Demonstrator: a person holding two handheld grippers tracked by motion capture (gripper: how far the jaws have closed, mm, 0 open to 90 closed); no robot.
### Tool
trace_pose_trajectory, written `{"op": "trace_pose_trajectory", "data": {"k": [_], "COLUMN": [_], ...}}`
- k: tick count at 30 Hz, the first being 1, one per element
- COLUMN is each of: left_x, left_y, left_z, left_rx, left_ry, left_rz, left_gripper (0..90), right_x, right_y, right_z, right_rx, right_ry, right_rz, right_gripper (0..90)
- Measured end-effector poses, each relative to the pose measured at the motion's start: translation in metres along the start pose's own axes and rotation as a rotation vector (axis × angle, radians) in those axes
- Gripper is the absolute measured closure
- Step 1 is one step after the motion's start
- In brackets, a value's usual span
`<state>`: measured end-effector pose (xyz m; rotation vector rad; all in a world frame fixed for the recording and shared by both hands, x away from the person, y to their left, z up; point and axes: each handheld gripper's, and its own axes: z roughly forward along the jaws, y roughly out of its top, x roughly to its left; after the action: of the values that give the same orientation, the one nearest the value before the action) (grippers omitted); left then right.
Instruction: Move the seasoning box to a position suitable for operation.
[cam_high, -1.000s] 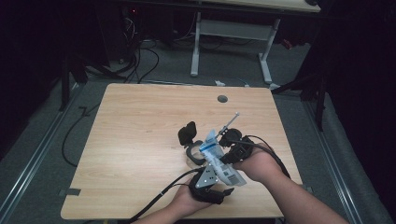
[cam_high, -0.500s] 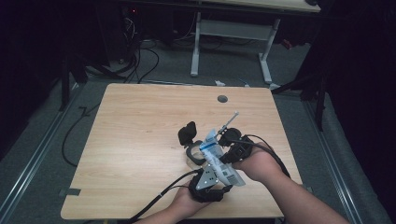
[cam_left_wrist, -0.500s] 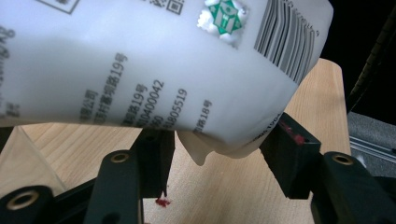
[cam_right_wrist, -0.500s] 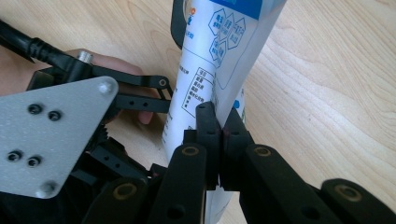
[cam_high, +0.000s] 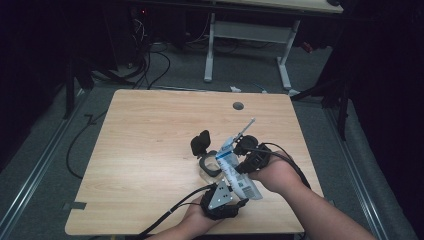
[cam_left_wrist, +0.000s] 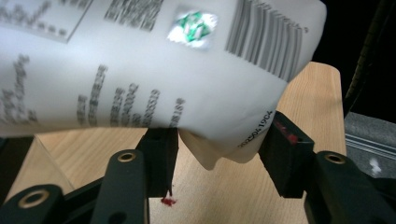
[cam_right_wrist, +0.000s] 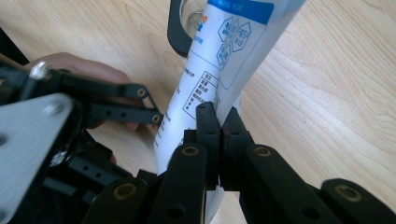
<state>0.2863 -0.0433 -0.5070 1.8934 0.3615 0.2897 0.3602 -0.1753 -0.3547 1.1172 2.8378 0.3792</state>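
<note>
A white pouch (cam_high: 235, 170) with blue print and barcodes hangs over the table's front right, held from both sides. My right gripper (cam_high: 236, 151) is shut on the pouch's edge (cam_right_wrist: 224, 51), its jaws pinched together (cam_right_wrist: 219, 126). My left gripper (cam_high: 234, 181) comes from below. Its jaws have just been closing on the pouch's lower end (cam_left_wrist: 140, 70), and both pads (cam_left_wrist: 161, 149) now touch it, with a corner of it bulging down between them (cam_left_wrist: 219, 154). Just left of the pouch stands a small clear jar (cam_high: 209, 164) with a black rim (cam_right_wrist: 175, 32), its black lid (cam_high: 201, 142) flipped up.
A thin pale stick (cam_high: 246, 126) points up and away beyond the right gripper. The wooden table (cam_high: 150, 135) has a round cable hole (cam_high: 238, 106) near its far edge. Cables trail from both grippers. Desk legs and cables (cam_high: 150, 65) lie on the dark floor behind.
</note>
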Motion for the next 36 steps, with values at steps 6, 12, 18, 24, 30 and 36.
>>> {"op": "trace_pose_trajectory", "data": {"k": [6, 12, 18, 24, 30, 36], "left_x": [0.001, 0.003, 0.005, 0.007, 0.007, 0.006], "left_y": [0.001, 0.001, 0.001, 0.0, 0.0, 0.0], "left_z": [-0.003, -0.006, -0.009, -0.011, -0.011, -0.011], "left_rx": [-0.001, -0.006, -0.005, -0.001, 0.006, 0.008], "left_ry": [0.001, 0.014, 0.029, 0.042, 0.045, 0.041], "left_rz": [-0.012, -0.02, -0.033, -0.038, -0.038, -0.042], "left_gripper": [51.3, 51.4, 51.4, 51.9, 52.7, 53.3], "right_x": [0.003, 0.005, 0.007, 0.007, 0.006, 0.005], "right_y": [0.006, 0.01, 0.016, 0.021, 0.021, 0.019], "right_z": [0.002, 0.0, 0.001, 0.003, 0.005, 0.006], "right_rx": [0.004, 0.0, 0.0, 0.0, -0.004, 0.0], "right_ry": [-0.005, -0.008, -0.01, -0.006, -0.006, 0.004], "right_rz": [-0.018, -0.023, -0.039, -0.036, -0.005, 0.046], "right_gripper": [89.3, 89.3, 89.3, 89.1, 88.9, 87.8]}}
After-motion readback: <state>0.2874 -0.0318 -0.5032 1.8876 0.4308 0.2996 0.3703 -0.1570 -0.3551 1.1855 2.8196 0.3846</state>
